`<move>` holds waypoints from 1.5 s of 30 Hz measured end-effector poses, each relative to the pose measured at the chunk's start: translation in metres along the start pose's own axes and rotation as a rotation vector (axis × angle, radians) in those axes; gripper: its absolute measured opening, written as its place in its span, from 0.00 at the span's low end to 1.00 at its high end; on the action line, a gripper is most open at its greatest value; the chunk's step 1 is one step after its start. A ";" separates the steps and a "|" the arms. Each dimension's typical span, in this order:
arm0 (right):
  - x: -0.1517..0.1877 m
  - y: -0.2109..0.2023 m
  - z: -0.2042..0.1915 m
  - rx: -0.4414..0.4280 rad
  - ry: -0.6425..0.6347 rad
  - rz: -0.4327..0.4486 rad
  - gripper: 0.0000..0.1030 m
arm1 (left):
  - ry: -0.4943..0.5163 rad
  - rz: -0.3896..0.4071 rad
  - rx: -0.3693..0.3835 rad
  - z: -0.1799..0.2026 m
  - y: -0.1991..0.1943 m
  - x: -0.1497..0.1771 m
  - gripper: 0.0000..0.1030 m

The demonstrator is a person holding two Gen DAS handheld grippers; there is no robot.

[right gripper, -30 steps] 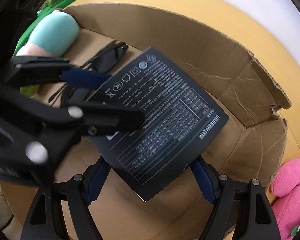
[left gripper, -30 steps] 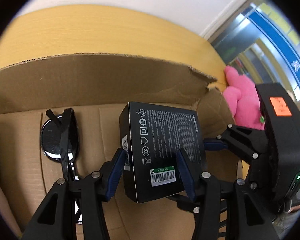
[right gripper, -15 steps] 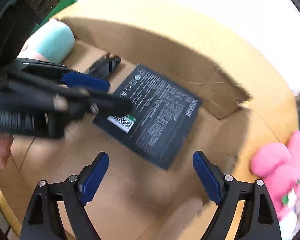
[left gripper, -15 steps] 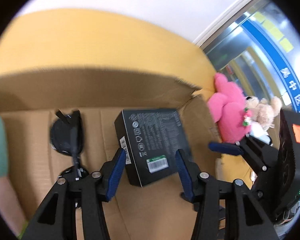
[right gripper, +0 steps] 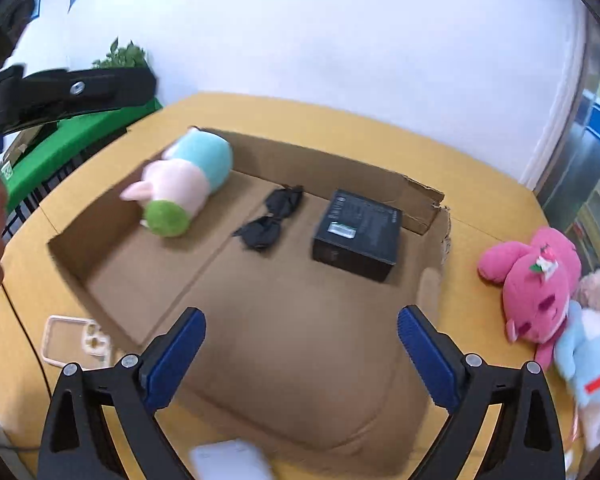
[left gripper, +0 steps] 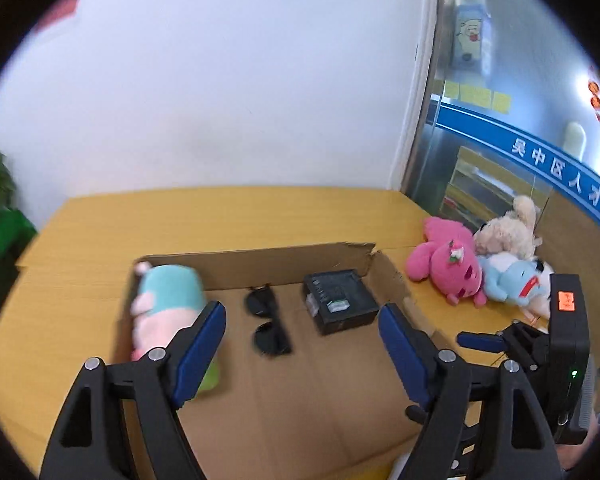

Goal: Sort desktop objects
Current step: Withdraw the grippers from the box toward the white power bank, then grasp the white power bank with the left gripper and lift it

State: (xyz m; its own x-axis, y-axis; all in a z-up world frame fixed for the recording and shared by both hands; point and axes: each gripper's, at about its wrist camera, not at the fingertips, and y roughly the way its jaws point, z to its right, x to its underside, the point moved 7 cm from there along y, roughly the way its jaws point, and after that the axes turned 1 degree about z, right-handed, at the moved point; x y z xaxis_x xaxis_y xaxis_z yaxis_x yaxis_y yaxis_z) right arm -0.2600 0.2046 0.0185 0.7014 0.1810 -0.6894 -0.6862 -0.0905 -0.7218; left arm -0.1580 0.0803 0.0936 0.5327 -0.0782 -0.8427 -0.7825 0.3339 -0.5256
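Green plant (right gripper: 122, 54) against white wall (right gripper: 340, 32).

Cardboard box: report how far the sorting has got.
Done: the cardboard box already holds the black box, the sunglasses and a teal-and-pink plush. In hand: nothing; the left gripper and right gripper are both opening, empty. Left: the pink plush, its neighbours and a phone case lie on the table.
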 end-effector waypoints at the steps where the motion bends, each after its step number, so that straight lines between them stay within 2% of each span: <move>1: 0.007 -0.005 -0.011 0.000 0.012 0.009 0.95 | 0.008 0.011 -0.035 -0.001 -0.009 0.008 0.77; 3: 0.025 -0.016 -0.028 0.007 0.035 0.026 0.92 | 0.019 0.024 -0.068 0.000 -0.020 0.020 0.77; 5: 0.035 -0.024 -0.039 0.017 0.042 0.043 0.81 | 0.032 0.014 -0.079 0.002 -0.028 0.035 0.77; 6: 0.038 -0.029 -0.044 0.016 0.036 0.057 0.62 | 0.037 0.009 -0.079 0.002 -0.030 0.041 0.76; 7: 0.041 -0.035 -0.048 -0.003 0.034 0.072 0.38 | 0.046 0.010 -0.073 0.004 -0.032 0.049 0.75; 8: 0.044 -0.039 -0.051 -0.022 0.044 0.079 0.27 | 0.053 0.016 -0.068 0.002 -0.040 0.056 0.59; 9: 0.048 -0.043 -0.053 -0.039 0.062 0.088 0.16 | 0.056 0.011 -0.060 0.003 -0.041 0.061 0.25; 10: 0.052 -0.046 -0.055 -0.031 0.066 0.097 0.16 | 0.051 -0.020 -0.034 0.005 -0.038 0.069 0.08; 11: 0.057 -0.049 -0.057 -0.013 0.062 0.097 0.16 | 0.033 -0.039 -0.016 0.004 -0.038 0.077 0.03; 12: 0.060 -0.050 -0.059 0.000 0.060 0.097 0.16 | 0.017 -0.043 -0.005 0.003 -0.038 0.081 0.03; 13: 0.064 -0.052 -0.060 0.004 0.063 0.103 0.22 | -0.001 -0.037 -0.009 0.001 -0.040 0.085 0.03; 14: 0.068 -0.054 -0.061 0.005 0.065 0.103 0.29 | -0.016 -0.022 -0.024 -0.001 -0.043 0.089 0.05; 16: 0.073 -0.058 -0.063 0.009 0.063 0.112 0.82 | -0.050 -0.025 -0.053 -0.006 -0.046 0.094 0.37; 17: 0.075 -0.062 -0.063 0.015 0.058 0.130 0.91 | -0.066 -0.024 -0.054 -0.009 -0.048 0.097 0.71; 18: 0.078 -0.066 -0.064 0.013 0.050 0.144 0.96 | -0.078 -0.008 -0.056 -0.011 -0.052 0.100 0.81; 20: 0.084 -0.068 -0.062 -0.004 0.038 0.134 0.98 | -0.078 0.032 -0.059 -0.012 -0.062 0.107 0.81; 23: 0.107 -0.062 -0.052 -0.031 0.035 0.073 0.99 | -0.045 -0.003 -0.055 -0.008 -0.064 0.122 0.81; 25: 0.131 -0.055 -0.044 -0.036 0.029 0.000 0.99 | -0.030 -0.028 -0.036 -0.004 -0.062 0.138 0.81; 27: 0.153 -0.050 -0.035 -0.022 0.012 -0.060 0.99 | -0.047 -0.076 0.012 0.000 -0.053 0.157 0.81; 30: 0.177 -0.040 -0.031 -0.103 0.044 -0.119 0.99 | -0.082 -0.178 0.095 0.014 -0.036 0.187 0.81; 35: 0.191 -0.017 -0.031 -0.104 0.021 -0.186 0.99 | -0.142 -0.248 0.174 0.033 -0.020 0.209 0.81; 36: 0.192 -0.011 -0.030 -0.110 0.024 -0.198 0.97 | -0.163 -0.262 0.191 0.035 -0.017 0.211 0.81; 39: 0.195 0.003 -0.029 -0.110 0.051 -0.224 0.76 | -0.201 -0.291 0.227 0.039 -0.009 0.215 0.81; 45: 0.200 -0.009 -0.054 -0.129 0.077 -0.220 0.64 | -0.225 -0.339 0.250 0.048 0.005 0.226 0.81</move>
State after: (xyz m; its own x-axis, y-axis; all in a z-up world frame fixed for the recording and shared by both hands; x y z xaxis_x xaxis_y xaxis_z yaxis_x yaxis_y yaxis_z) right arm -0.1026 0.1891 -0.1160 0.8469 0.1351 -0.5144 -0.4890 -0.1826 -0.8530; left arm -0.0263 0.1094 -0.0938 0.8224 -0.0258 -0.5683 -0.4658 0.5430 -0.6988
